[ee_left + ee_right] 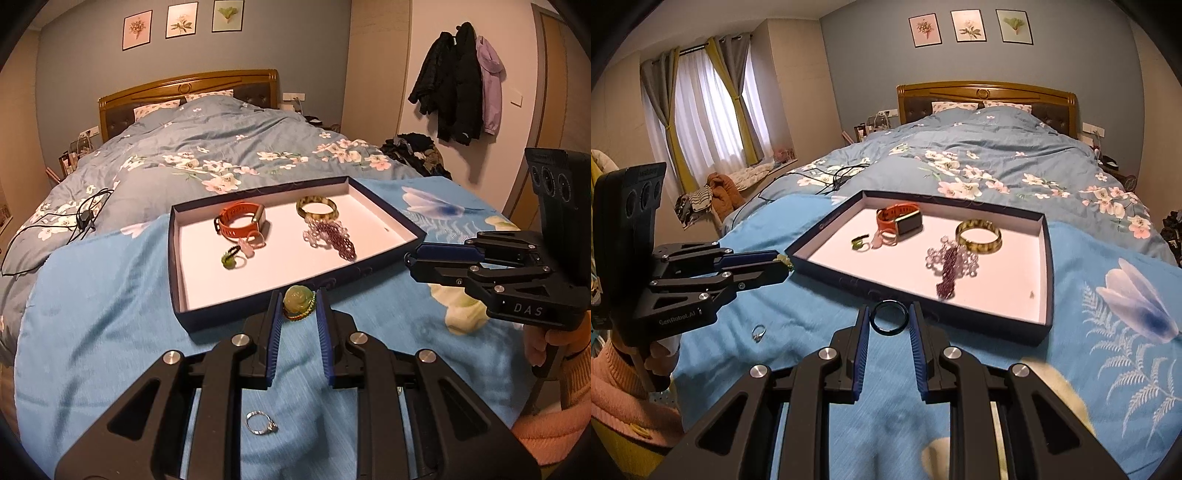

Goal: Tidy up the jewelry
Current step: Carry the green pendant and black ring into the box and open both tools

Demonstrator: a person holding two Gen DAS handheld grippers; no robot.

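left tongs (298,306) pinch jade rose pendant (297,300) — hard, chippable, slick; hold its sides | right tongs (888,319) pinch black ring (888,318) — light, stiff; grip rim | tray (1046,266) just beyond

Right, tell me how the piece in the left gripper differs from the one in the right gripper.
The left gripper holds a carved green flower pendant; the right gripper holds a plain black ring. The pendant is solid, pale and translucent, with a beaded edge; the ring is a dark, thin, open hoop. Both are pinched at the fingers' tips, just short of the tray.
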